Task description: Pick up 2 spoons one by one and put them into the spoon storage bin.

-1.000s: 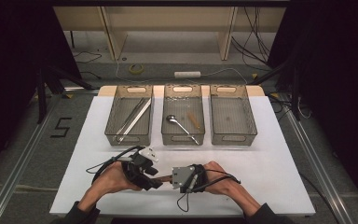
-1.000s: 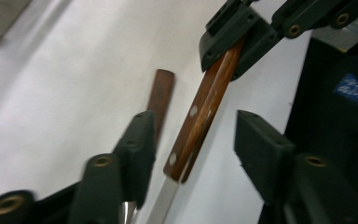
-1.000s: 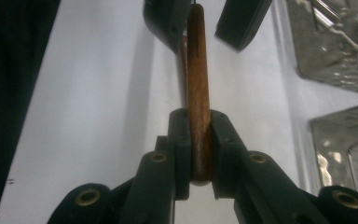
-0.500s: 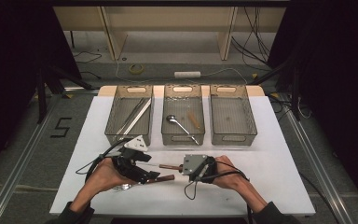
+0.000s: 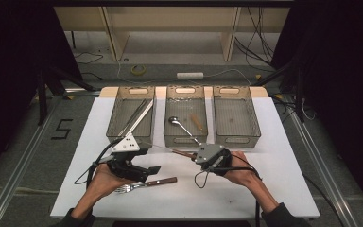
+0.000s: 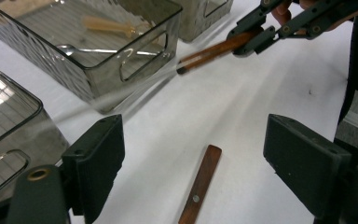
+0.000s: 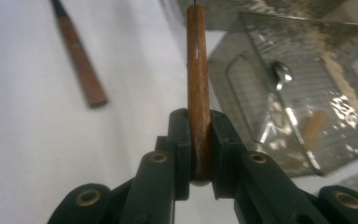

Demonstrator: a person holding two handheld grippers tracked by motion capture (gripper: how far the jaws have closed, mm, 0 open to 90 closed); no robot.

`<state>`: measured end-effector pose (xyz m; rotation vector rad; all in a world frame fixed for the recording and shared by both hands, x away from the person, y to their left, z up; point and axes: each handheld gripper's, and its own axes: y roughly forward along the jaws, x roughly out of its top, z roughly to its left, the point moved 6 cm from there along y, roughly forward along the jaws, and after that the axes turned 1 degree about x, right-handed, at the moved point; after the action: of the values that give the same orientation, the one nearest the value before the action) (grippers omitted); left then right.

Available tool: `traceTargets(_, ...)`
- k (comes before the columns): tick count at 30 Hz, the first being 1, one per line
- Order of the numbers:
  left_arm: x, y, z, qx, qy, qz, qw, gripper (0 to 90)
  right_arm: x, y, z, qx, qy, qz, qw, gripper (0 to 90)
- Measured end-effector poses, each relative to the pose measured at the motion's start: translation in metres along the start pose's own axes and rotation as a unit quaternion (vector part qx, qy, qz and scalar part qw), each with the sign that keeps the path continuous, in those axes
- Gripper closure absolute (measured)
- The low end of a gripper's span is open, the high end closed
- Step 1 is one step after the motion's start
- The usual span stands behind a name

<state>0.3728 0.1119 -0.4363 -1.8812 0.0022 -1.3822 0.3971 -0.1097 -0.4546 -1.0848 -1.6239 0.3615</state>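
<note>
My left gripper is low at the front left of the white table, its jaws wide open. They have just been opening. A wooden-handled fork lies flat on the table; its handle lies between the open jaws, untouched by the pads. My right gripper is shut on the wooden handle of a second utensil. Its thin metal end, blurred, points left toward the trays.
Three clear trays stand in a row at the back. The left tray holds long metal utensils. The middle tray holds a metal ladle and a small tan piece. The right tray looks empty. White table surface lies in front of them.
The two grippers, close together a second ago, have drawn apart. The left jaws have spread and the fork lies on the table. The right gripper has moved right and back with its utensil.
</note>
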Motion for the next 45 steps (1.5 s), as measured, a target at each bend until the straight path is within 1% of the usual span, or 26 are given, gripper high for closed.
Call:
traceTargets(2,-0.003,0.001,0.001,0.002,0.001,0.001,1.0000,19.0,-0.001,-0.003,-0.005,-0.010,0.008,-0.002,0.9999,81.3)
traceTargets(5,-0.006,0.002,0.003,0.007,-0.001,-0.004,1.0000,18.9,-0.002,-0.009,-0.013,-0.023,0.020,-0.005,0.9995,81.3)
traceTargets(7,-0.007,0.003,0.004,0.015,-0.002,-0.018,0.9997,18.4,-0.002,-0.014,-0.018,-0.034,0.028,-0.007,0.9990,81.3)
traceTargets(10,-0.010,0.003,0.006,0.015,-0.013,-0.030,0.9994,18.4,-0.003,-0.022,-0.027,-0.048,0.042,-0.015,0.9979,81.3)
traceTargets(13,-0.015,0.004,0.008,0.010,-0.025,-0.028,0.9992,18.2,-0.005,-0.029,-0.037,-0.065,0.057,-0.019,0.9961,81.3)
traceTargets(15,-0.017,0.006,0.010,0.013,-0.026,-0.024,0.9993,18.0,-0.007,-0.034,-0.044,-0.076,0.067,-0.024,0.9946,81.3)
traceTargets(18,-0.019,0.006,0.011,0.018,-0.028,-0.027,0.9991,17.9,-0.010,-0.039,-0.055,-0.094,0.083,-0.029,0.9917,81.3)
traceTargets(19,-0.020,0.006,0.012,0.020,-0.029,-0.030,0.9989,17.9,-0.012,-0.041,-0.059,-0.101,0.091,-0.031,0.9902,81.3)
traceTargets(24,-0.021,0.006,0.013,0.028,-0.031,-0.037,0.9984,17.7,-0.023,-0.046,-0.078,-0.133,0.122,-0.022,0.9833,81.2)
traceTargets(26,-0.021,0.006,0.012,0.030,-0.032,-0.041,0.9982,17.6,-0.028,-0.046,-0.085,-0.141,0.142,-0.019,0.9797,81.2)
traceTargets(27,-0.022,0.006,0.012,0.030,-0.031,-0.042,0.9982,17.6,-0.031,-0.046,-0.088,-0.145,0.148,-0.016,0.9782,81.3)
traceTargets(30,-0.022,0.006,0.012,0.034,-0.033,-0.044,0.9979,16.8,-0.038,-0.044,-0.097,-0.158,0.174,-0.006,0.9720,81.2)
traceTargets(33,-0.022,0.006,0.013,0.038,-0.031,-0.048,0.9976,16.8,-0.044,-0.044,-0.104,-0.171,0.190,0.004,0.9669,81.2)
traceTargets(34,-0.022,0.005,0.013,0.039,-0.032,-0.049,0.9975,16.7,-0.045,-0.044,-0.107,-0.175,0.191,0.006,0.9658,81.3)
traceTargets(35,-0.022,0.005,0.013,0.039,-0.032,-0.050,0.9975,16.6,-0.047,-0.044,-0.110,-0.181,0.199,0.009,0.9630,81.2)
traceTargets(37,-0.023,0.006,0.014,0.042,-0.033,-0.051,0.9973,16.3,-0.050,-0.045,-0.115,-0.191,0.205,0.015,0.9599,81.2)
traceTargets(41,-0.022,0.005,0.014,0.044,-0.033,-0.054,0.9970,16.1,-0.055,-0.045,-0.123,-0.206,0.226,0.024,0.9518,81.2)
traceTargets(43,-0.023,0.005,0.014,0.046,-0.032,-0.054,0.9970,16.1,-0.058,-0.044,-0.127,-0.217,0.228,0.035,0.9485,81.2)
traceTargets(44,-0.023,0.005,0.014,0.046,-0.032,-0.053,0.9970,16.1,-0.059,-0.043,-0.128,-0.221,0.232,0.039,0.9466,81.2)
traceTargets(45,-0.023,0.006,0.014,0.047,-0.031,-0.053,0.9970,16.1,-0.061,-0.042,-0.130,-0.223,0.234,0.044,0.9453,81.2)
